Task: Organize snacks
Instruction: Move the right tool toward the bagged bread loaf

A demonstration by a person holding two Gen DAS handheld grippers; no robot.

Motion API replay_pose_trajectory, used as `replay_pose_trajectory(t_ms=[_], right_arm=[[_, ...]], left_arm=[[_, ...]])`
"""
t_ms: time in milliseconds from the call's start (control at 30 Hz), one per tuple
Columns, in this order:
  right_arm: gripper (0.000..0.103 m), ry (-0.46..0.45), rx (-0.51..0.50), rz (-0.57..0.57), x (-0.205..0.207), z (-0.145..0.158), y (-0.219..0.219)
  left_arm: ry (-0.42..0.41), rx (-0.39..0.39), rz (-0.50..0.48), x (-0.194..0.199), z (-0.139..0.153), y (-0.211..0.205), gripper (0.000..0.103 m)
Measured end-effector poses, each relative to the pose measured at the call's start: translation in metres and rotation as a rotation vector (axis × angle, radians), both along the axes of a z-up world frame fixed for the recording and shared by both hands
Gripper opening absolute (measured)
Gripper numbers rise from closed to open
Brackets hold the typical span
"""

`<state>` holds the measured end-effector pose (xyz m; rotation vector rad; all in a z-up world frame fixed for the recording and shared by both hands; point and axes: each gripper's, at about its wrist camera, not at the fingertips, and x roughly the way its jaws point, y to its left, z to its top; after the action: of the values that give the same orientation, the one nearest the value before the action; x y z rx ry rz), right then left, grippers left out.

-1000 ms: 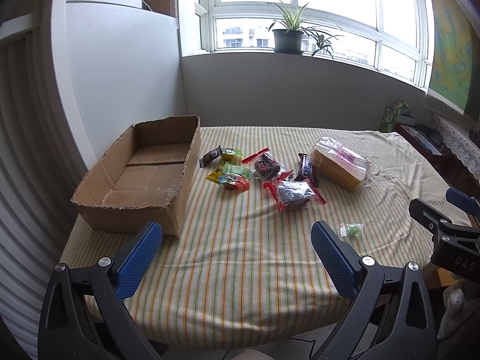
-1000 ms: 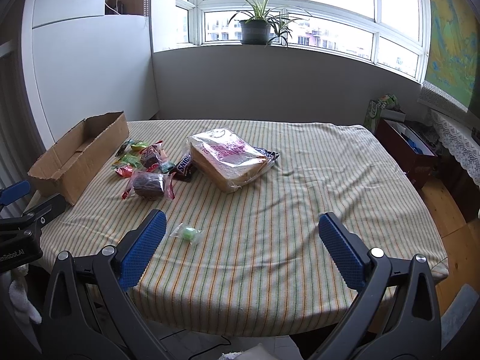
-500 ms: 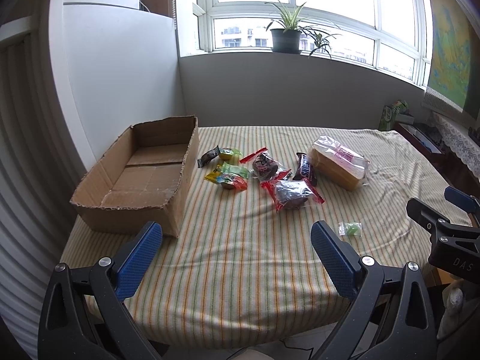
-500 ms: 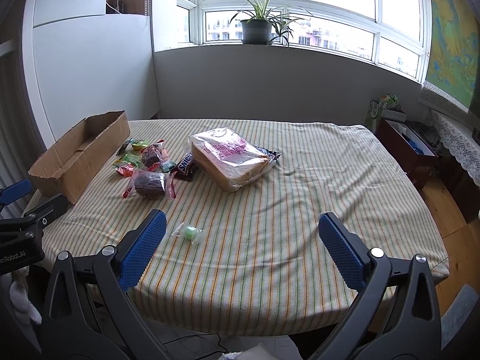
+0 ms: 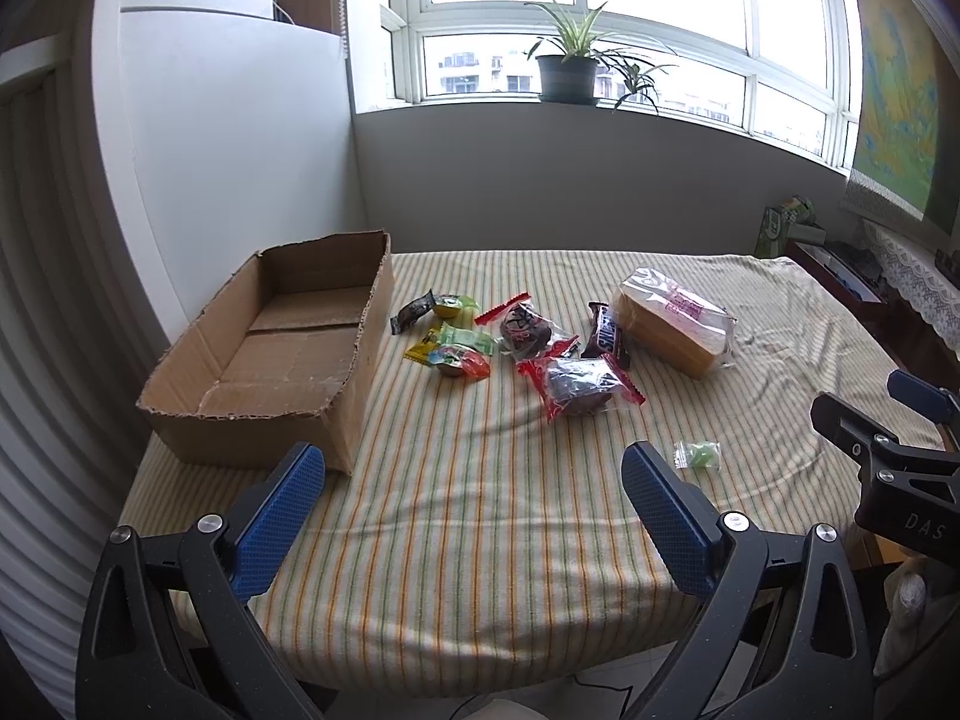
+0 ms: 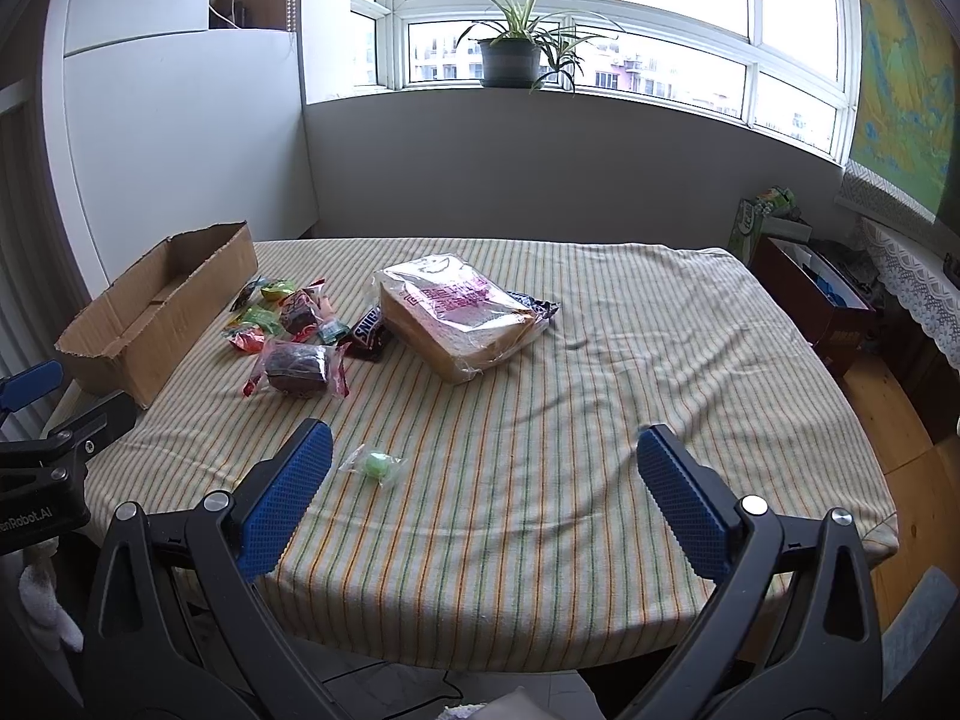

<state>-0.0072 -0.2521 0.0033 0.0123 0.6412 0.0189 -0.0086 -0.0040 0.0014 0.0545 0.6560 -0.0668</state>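
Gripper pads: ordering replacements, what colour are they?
Blue, textured pads; clearest in the right wrist view.

- Open cardboard box (image 5: 282, 354), empty, along the left edge of the table.
- Bagged bread loaf (image 5: 672, 324), flat, toward the far side.
- Snickers bar (image 5: 606, 336) touching 2 wrapped brownies (image 5: 576, 387).
- Small green candy (image 5: 699, 455) alone near the front edge.

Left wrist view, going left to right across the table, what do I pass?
Cardboard box → black candy wrapper → red-wrapped brownie → bagged bread loaf → right gripper at the frame edge. The clustered small sweets and the Snickers bar overlap too much to order.
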Motion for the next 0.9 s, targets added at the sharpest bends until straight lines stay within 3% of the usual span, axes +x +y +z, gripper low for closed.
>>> replay_pose_trajectory(t_ms=[433, 833, 900], right_arm=[[0.103, -0.004, 0.001, -0.035, 0.01, 0.007, -0.009], [0.103, 0.011, -0.031, -0.034, 0.035, 0.001, -0.011], [0.103, 0.02, -0.027, -0.027, 0.04, -0.001, -0.012]], left_arm=[[-0.074, 0.023, -0.062, 0.018, 0.025, -0.008, 0.099], [-0.017, 0.01, -0.114, 0.052, 0.003, -0.018, 0.099], [-0.006, 0.008, -0.12, 0.057, -0.001, -0.019, 0.094]])
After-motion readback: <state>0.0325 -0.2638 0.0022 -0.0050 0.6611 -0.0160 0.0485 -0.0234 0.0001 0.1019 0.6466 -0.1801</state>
